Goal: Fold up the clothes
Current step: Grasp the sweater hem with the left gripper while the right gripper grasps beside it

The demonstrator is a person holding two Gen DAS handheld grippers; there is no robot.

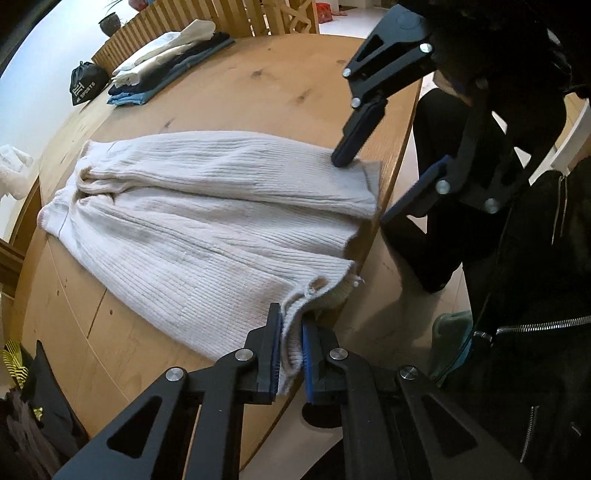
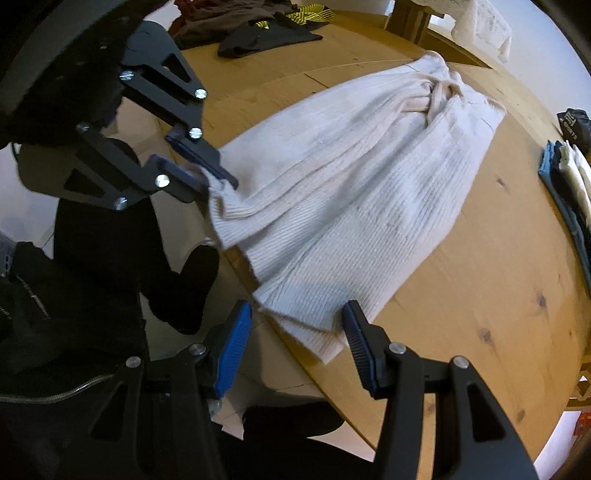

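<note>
Cream ribbed sweater lies flat on the round wooden table, partly folded, hem end at the table's near edge by the person, neck end pointing away. A twisted bunch of knit sits at the neck area.

Left hand-held gripper: jaws pressed together on a hem corner of the sweater, knit bunched between the blue pads. In the right wrist view the same left hand-held gripper shows at the table edge with that corner pinched and pulled slightly off the edge.

Right hand-held gripper: jaws apart, nothing clamped. It points steeply down over the other hem corner; one finger sits over the cloth edge, the other off the table edge. In the left wrist view the right hand-held gripper has one fingertip touching down on the folded sleeve layer near the hem, the other finger hanging outside the table rim.

Elsewhere on the table: stack of folded clothes, white on top, dark blue and light blue below, well apart from the sweater at the far side. Pile of unfolded dark garments on the opposite side, one with yellow stripes. Black drawstring bag beyond the stack. Person wears a black zip jacket.
</note>
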